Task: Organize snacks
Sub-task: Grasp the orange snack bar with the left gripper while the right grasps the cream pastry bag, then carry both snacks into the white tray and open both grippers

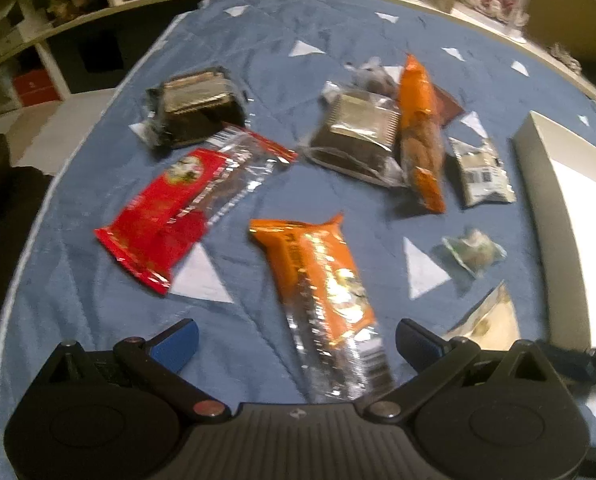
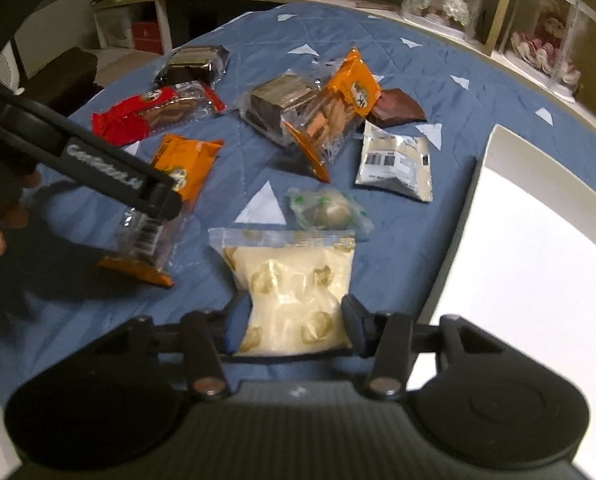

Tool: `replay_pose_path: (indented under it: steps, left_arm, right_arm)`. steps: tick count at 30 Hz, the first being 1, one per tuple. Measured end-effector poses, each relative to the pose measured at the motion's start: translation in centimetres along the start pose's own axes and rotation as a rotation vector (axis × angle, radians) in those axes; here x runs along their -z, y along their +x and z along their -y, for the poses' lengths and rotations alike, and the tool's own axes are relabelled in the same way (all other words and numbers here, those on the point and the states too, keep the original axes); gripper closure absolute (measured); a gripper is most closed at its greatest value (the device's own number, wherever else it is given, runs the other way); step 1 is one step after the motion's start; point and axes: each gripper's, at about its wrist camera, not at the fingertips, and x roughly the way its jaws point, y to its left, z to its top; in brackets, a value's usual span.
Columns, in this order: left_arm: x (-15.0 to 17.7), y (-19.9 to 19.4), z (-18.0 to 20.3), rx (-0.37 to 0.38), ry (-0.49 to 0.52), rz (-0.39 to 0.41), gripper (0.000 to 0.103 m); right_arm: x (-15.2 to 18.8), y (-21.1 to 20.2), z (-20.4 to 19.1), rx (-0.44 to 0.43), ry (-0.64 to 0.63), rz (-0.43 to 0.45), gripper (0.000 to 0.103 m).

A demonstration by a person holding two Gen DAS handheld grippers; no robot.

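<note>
**Snacks scattered on the quilt, pale bag pinched in my right tool**

Snacks lie loose across a blue quilted cloth (image 2: 437, 80) printed with white triangles; stitch lines run over it in diagonals.

Right gripper (image 2: 294, 326): jaws part closed, pads pressing both sides of a soft clear bag of pale biscuits (image 2: 294, 280). The film pinches into a waist where the pads meet it. The bag's far end lies flat on the cloth, sealed strip crinkled.

Left gripper (image 1: 296, 342): jaws wide, blue pads well apart, holding nothing. A long orange packet (image 1: 321, 280) lies between them, glossy foil, clear at the near end with a barcode. Pads do not touch it. From the right wrist view my left tool's black arm crosses over that same packet; fingertips show at the frame's left edge.

Other items, left wrist view:
- red packet (image 1: 170, 216), flat, shiny, clear window at its far end.
- two dark ridged trays in clear wrap, one far left (image 1: 196, 108), one mid (image 1: 357, 136).
- second orange packet (image 1: 419, 132), propped on edge against the mid tray, biscuits visible through the film.
- small white sachet (image 1: 481, 178) with a barcode, wrinkled.
- small round sweet in clear green-printed wrap (image 1: 473, 254).
- brown square pouch (image 2: 395, 112), matte, behind the propped orange packet.

White box (image 2: 537, 264) at right, rectangular, thick-walled, smooth inside, nothing in the visible part.
</note>
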Motion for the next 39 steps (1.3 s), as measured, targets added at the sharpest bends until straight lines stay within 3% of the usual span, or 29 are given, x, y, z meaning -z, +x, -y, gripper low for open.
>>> replay_pose_path:
  steps: [5,10,17,22,30,32,34,39]
  left_arm:
    - [0.5,0.6,0.4,-0.051,0.048,-0.021,0.000]
    - [0.9,0.3,-0.6,-0.038,0.056,-0.014,0.000]
    - [1.2,-0.6,-1.7,-0.151,0.109,0.001,0.000]
    - [0.9,-0.5,-1.5,-0.124,0.126,0.010,0.000]
    - [0.2,-0.7,-0.6,-0.034,0.149,0.036,0.000]
    - [0.2,-0.6,-0.4,-0.023,0.159,0.034,0.005]
    - [0.1,-0.3,-0.5,-0.015,0.158,0.021,0.018]
    - [-0.1,0.4,-1.2,0.003,0.122,-0.007,0.036]
  right_arm:
    - [1.2,-1.4,-0.9,-0.017,0.033,-0.036,0.048]
    - [2.4,-2.6,-1.7,-0.063,0.061,-0.072,0.047]
    - [2.9,-3.4,-2.0,-0.111,0.089,-0.091,0.043]
    - [2.4,-3.3,-1.7,-0.092,0.084,-0.068,0.031]
    - [2.1,-1.5,-1.5,-0.132,0.071,-0.100,0.028]
    - [2.2,-1.4,-1.3,-0.151,0.079,-0.109,0.027]
    - [2.2,-0.9,-1.2,-0.160,0.088,-0.115,0.025]
    - [2.1,0.1,-0.8,-0.157,0.106,-0.151,0.027]
